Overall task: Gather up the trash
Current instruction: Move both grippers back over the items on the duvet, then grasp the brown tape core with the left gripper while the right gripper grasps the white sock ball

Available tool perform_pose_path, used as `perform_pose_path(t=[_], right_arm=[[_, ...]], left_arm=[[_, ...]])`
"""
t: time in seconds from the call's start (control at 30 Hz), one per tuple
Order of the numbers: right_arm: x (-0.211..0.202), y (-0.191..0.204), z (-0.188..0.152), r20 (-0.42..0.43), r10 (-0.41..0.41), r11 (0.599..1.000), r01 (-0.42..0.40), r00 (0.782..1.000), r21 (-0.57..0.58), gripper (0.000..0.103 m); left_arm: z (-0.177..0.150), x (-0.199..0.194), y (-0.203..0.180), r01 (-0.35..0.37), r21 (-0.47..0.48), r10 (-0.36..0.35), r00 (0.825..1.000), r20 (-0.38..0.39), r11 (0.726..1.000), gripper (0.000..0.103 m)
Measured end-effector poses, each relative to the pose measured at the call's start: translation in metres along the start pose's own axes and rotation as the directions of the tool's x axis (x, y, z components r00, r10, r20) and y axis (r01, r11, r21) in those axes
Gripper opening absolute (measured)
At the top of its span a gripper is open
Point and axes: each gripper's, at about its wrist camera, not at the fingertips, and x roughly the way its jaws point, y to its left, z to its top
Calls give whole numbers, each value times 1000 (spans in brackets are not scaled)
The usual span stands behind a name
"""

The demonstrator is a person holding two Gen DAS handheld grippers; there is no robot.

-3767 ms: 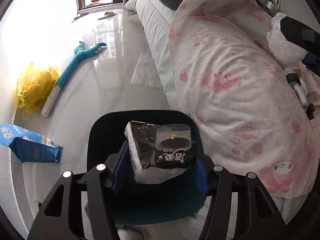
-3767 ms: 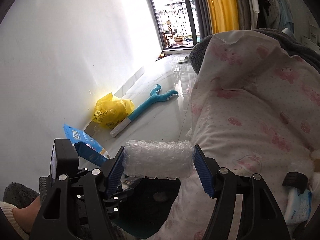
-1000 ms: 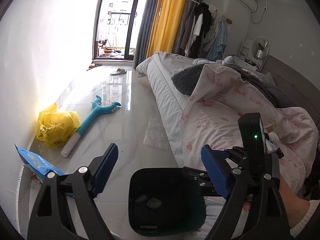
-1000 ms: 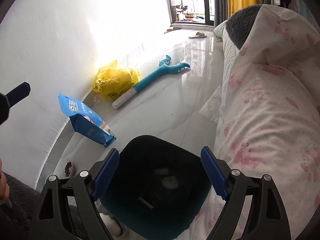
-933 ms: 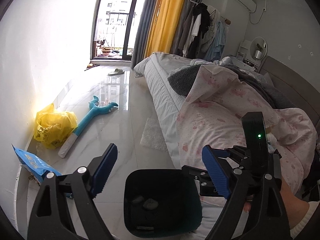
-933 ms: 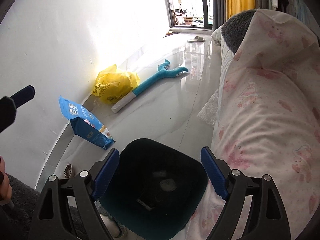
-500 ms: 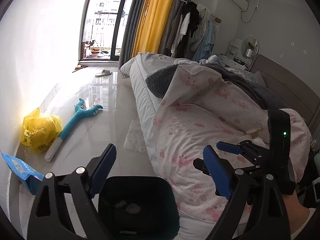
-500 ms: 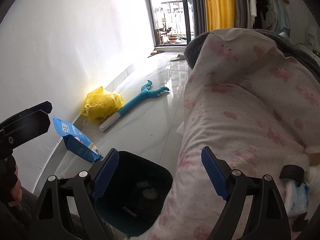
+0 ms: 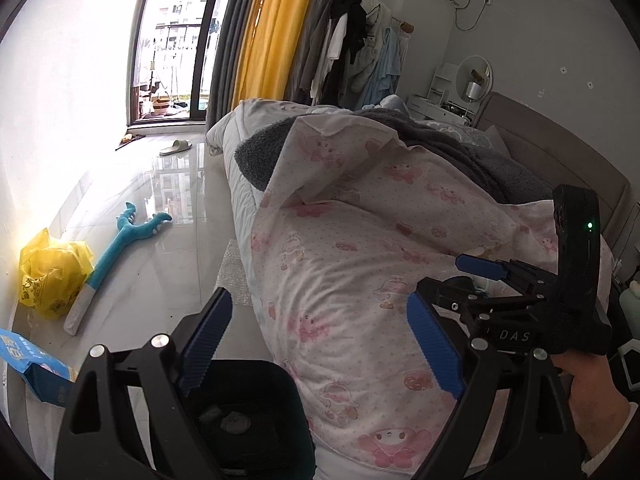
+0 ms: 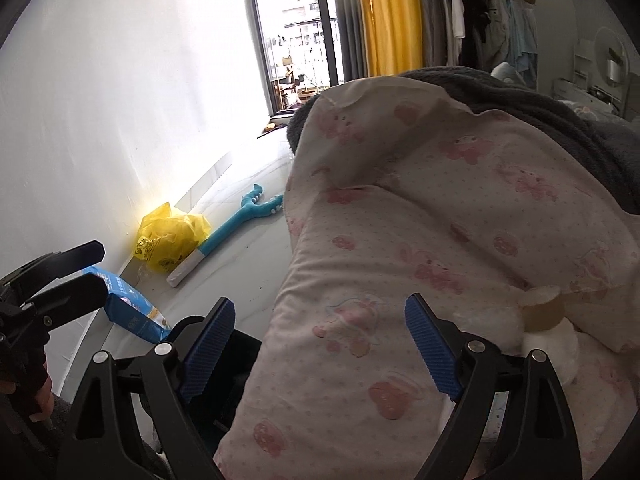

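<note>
My left gripper point(image 9: 320, 330) is open and empty, above the near edge of the bed. A dark bin point(image 9: 256, 420) stands on the floor at the bed's side, below its left finger, with crumpled trash inside. My right gripper point(image 10: 318, 332) is open and empty over the pink quilt point(image 10: 440, 240); it also shows at the right of the left wrist view point(image 9: 476, 280). A white wad with a tan tape roll point(image 10: 546, 320) lies on the quilt, right of the right gripper. The bin's rim point(image 10: 240, 344) shows behind its left finger.
On the floor by the white wall lie a blue snack bag point(image 9: 28, 360), a yellow plastic bag point(image 9: 52, 276), a teal toy stick point(image 9: 120, 248) and a bubble-wrap sheet point(image 9: 232, 276). A grey blanket point(image 9: 460, 152) covers the far bed. Clothes hang by the yellow curtain.
Both grippers let their trash fall into the bin, opened, and have since swung up and right from the bin toward the bed.
</note>
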Motion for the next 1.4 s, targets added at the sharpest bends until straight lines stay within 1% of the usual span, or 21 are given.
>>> perform_pose_path(t=[0.27,0.37,0.6,0.73,0.93,1.03,1.13,1.17,1.33,1.4], right_arm=[[-16,-42,-5,16,-58,997,57,998,44,88],[-22,-57,-8,19,-75,995,74,997,68,88],[-34,-95,-17,18,-124,986,121,992,119,88],[-37,-116,-25,2,-148,979,146,989,143,88],[-42,-138,-33,-8,-163,973,162,987,165,88],[-42,-146,-38,-22,-162,972,163,987,168,88],[-40,-154,-44,-35,-158,973,161,987,163,88],[-39,-156,-45,-38,-152,974,157,988,162,88],[-32,-169,-49,-46,-106,978,113,993,173,88],[-29,-175,-51,-54,-85,979,93,995,180,88]], left_arm=[[8,14,-32,47,44,-47,999,2,998,92],[12,18,-43,62,84,-63,998,10,995,92],[22,36,-66,120,146,-121,993,1,982,92],[24,47,-81,156,192,-158,987,-6,969,91],[32,69,-97,206,226,-207,978,-18,952,88],[35,81,-104,250,223,-248,968,-36,942,87],[37,95,-113,299,229,-289,954,-77,926,83],[38,100,-117,315,231,-302,949,-91,920,81],[40,121,-134,397,224,-375,917,-139,890,77],[39,129,-142,421,232,-393,906,-158,877,73]])
